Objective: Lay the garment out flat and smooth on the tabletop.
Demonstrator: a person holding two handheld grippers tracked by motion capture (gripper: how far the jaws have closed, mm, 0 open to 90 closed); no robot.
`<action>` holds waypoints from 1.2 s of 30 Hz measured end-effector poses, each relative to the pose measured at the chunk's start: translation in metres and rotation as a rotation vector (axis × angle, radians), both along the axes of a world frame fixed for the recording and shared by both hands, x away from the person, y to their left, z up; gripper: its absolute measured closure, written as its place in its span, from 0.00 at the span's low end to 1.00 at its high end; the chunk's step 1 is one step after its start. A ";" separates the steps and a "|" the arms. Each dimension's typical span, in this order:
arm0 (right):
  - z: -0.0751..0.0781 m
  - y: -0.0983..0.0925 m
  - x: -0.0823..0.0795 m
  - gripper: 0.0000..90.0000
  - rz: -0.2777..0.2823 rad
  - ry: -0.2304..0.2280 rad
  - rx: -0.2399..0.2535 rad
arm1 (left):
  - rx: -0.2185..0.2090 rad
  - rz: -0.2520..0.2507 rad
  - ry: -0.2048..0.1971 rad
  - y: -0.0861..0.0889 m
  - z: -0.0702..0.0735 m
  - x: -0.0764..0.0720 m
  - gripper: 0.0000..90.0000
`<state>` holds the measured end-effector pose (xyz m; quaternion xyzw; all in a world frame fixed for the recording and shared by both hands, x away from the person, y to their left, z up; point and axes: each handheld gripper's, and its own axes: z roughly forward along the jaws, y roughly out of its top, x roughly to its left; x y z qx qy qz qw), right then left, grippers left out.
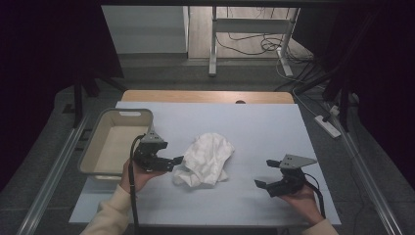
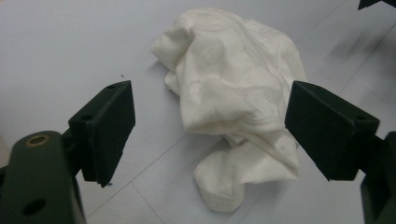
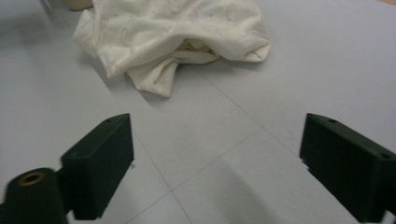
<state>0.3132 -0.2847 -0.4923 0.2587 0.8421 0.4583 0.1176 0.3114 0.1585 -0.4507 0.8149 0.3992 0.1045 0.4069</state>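
A crumpled white cloth (image 1: 208, 156) lies in a heap at the middle of the pale blue table cover (image 1: 264, 127). My left gripper (image 1: 175, 163) sits just left of the heap, open, jaws pointing at it. In the left gripper view the cloth (image 2: 233, 79) lies close ahead between the spread jaws of that gripper (image 2: 210, 112), untouched. My right gripper (image 1: 263, 173) rests near the front right, open and well apart from the cloth. In the right gripper view the cloth (image 3: 177, 28) lies far ahead, and that gripper (image 3: 215, 140) holds nothing.
A beige plastic bin (image 1: 98, 142) stands at the table's left edge, beside the left hand, with nothing visible inside. A wooden strip (image 1: 205, 96) runs along the far edge. Desk legs and cables (image 1: 254, 44) are on the floor beyond.
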 end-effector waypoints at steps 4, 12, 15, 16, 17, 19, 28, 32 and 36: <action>-0.001 0.002 0.001 0.13 0.009 0.004 0.010 | -0.001 -0.005 -0.003 0.000 0.001 0.000 0.19; -0.002 0.013 0.001 0.15 0.036 0.002 0.006 | -0.011 0.005 0.009 0.001 -0.001 0.000 0.19; -0.004 0.023 -0.002 0.15 0.057 0.007 -0.006 | -0.013 0.004 0.006 -0.001 -0.001 0.001 0.19; -0.004 0.026 -0.003 0.15 0.062 0.001 -0.007 | -0.013 0.002 0.007 -0.002 0.000 0.002 0.19; -0.004 0.026 -0.003 0.15 0.062 0.001 -0.007 | -0.013 0.002 0.007 -0.002 0.000 0.002 0.19; -0.002 0.033 -0.005 0.16 0.068 -0.023 -0.003 | -0.013 0.000 0.005 -0.003 0.000 0.003 0.19; -0.006 0.052 -0.005 0.17 0.091 0.006 0.023 | -0.013 -0.012 0.007 -0.006 0.000 0.007 0.19; -0.006 0.068 -0.007 0.17 0.127 -0.003 0.021 | -0.010 -0.017 0.005 -0.007 0.000 0.008 0.19; -0.010 0.084 -0.007 0.17 0.162 -0.012 -0.015 | -0.012 -0.014 0.006 -0.006 0.000 0.008 0.19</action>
